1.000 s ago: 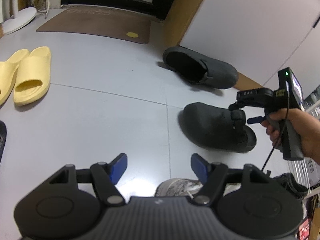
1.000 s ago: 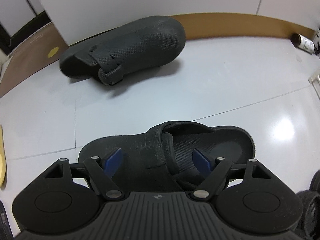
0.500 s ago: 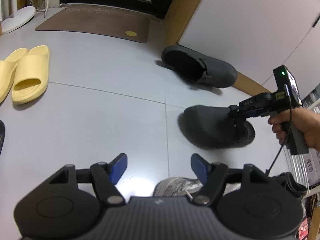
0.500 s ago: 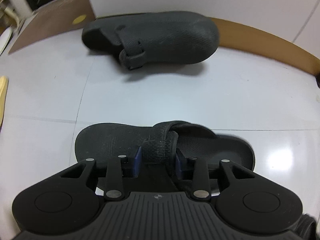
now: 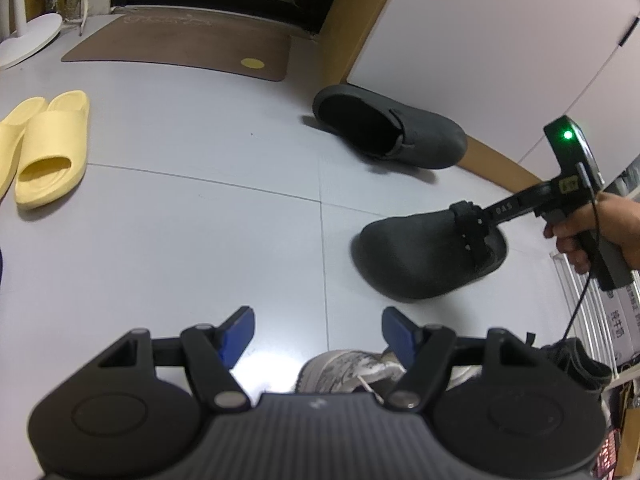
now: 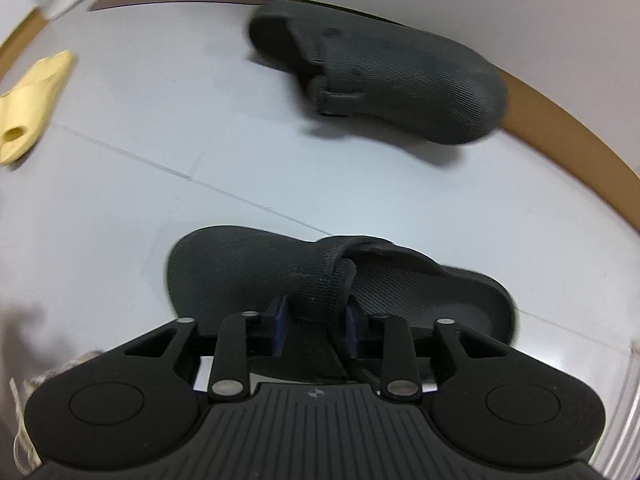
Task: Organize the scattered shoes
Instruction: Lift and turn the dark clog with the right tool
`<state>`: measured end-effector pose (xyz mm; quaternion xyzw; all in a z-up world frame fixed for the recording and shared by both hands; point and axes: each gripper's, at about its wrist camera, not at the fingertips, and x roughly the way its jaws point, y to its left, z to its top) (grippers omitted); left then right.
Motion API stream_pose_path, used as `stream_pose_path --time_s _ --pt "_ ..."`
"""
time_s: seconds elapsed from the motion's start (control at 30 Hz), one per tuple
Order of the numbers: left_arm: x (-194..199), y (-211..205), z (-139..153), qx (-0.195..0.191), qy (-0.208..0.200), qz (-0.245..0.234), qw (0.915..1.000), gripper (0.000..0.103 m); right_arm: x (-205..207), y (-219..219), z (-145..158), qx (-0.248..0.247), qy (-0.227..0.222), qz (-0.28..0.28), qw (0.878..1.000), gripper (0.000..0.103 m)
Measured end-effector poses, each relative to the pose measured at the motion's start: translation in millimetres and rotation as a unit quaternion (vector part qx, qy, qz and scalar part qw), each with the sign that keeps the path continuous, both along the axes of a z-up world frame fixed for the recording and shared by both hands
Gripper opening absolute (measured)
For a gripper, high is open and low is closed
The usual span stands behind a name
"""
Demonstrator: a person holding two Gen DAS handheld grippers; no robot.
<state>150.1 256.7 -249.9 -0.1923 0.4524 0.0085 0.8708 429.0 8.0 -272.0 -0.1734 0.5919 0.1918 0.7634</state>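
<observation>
Two dark grey clogs lie on the pale floor. The near clog [image 5: 420,256] [image 6: 248,264] has its heel strap between the blue pads of my right gripper [image 6: 314,316] [image 5: 476,220]. The pads press on the strap, though the jaws are opening slightly. The far clog [image 5: 400,136] [image 6: 400,68] rests on its side by the brown baseboard. My left gripper [image 5: 318,328] hangs open over the floor with nothing between its fingers. A grey-white sneaker [image 5: 344,368] shows just under it.
A pair of yellow slides [image 5: 52,152] [image 6: 32,96] lies at the left. A brown doormat [image 5: 180,44] sits before the dark doorway. A hand [image 5: 600,232] holds the right gripper. A white wire rack [image 5: 580,292] and another black shoe [image 5: 576,364] are at the right.
The right gripper's jaws closed from wide apart onto the near clog's strap, then the gripper rolled and the clog shifted a little with it. The left gripper stayed still.
</observation>
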Motion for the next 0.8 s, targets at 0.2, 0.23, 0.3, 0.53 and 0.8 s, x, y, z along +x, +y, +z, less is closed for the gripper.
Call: stream_pose_path --time_s 0.2,0.23,0.3,0.53,0.8 --pt "-1.0 -1.0 2.8 -0.005 -0.003 0.001 1.0 0.073 -6.4 -23.0 1.9 0.03 0.0 -0.154 0.988 0.078" --pt "-1.2 -1.1 3.1 -0.005 -0.004 0.001 1.0 0.073 -7.0 -24.6 1.6 0.032 0.003 -0.173 0.984 0.087" --pt "-2.2 -0.8 3.2 -0.006 -0.005 0.001 1.0 0.073 -7.7 -27.6 1.7 0.039 0.011 -0.197 0.98 0.095" --pt "-4.6 4.8 0.7 -0.011 -0.002 0.011 0.9999 0.073 -5.1 -39.2 -6.8 0.073 0.026 -0.289 0.954 0.103" --pt "-3.0 7.0 -3.9 -0.002 0.006 0.018 0.9998 0.073 -6.6 -49.0 -25.5 0.107 0.032 -0.408 0.906 0.103"
